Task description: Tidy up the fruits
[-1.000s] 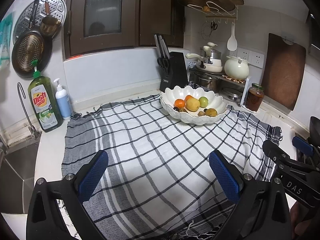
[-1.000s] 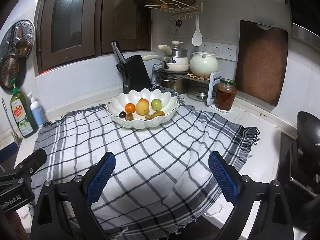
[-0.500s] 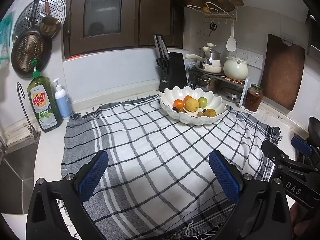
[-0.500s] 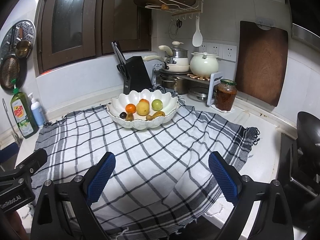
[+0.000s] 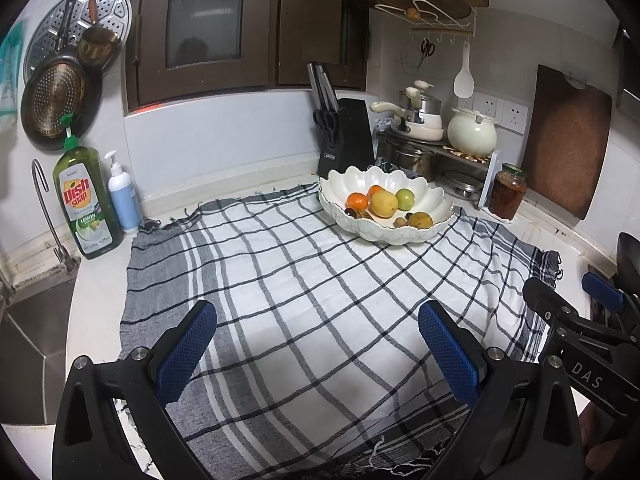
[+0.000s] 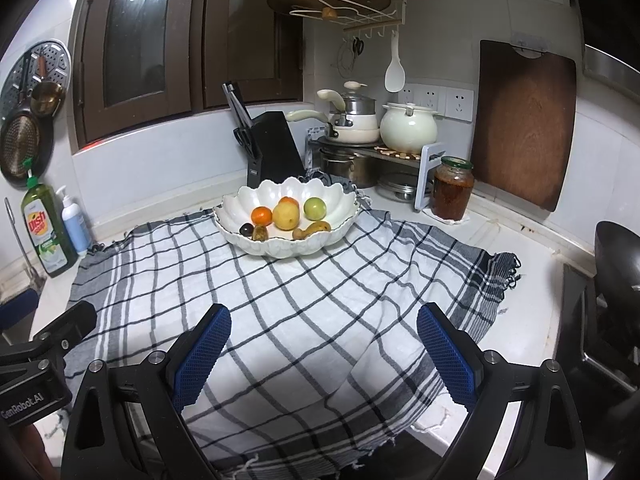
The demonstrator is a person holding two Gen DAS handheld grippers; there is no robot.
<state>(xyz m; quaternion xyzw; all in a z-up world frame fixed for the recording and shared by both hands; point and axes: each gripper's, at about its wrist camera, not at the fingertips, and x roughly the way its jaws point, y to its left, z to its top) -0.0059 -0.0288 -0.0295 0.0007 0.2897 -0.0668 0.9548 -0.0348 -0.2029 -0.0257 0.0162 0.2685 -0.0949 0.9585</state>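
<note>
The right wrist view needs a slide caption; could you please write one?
Open right tongs hover over checked cloth, facing scalloped white bowl of fruit.

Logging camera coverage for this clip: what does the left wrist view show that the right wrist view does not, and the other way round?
Only the left wrist view shows the sink and the tap in full.

Only the right wrist view shows the stove with the dark pan at the right edge.

Both show the white bowl of fruit on the checked cloth, the knife block, the jar, the dish soap, and both grippers open: left gripper, right gripper.
</note>
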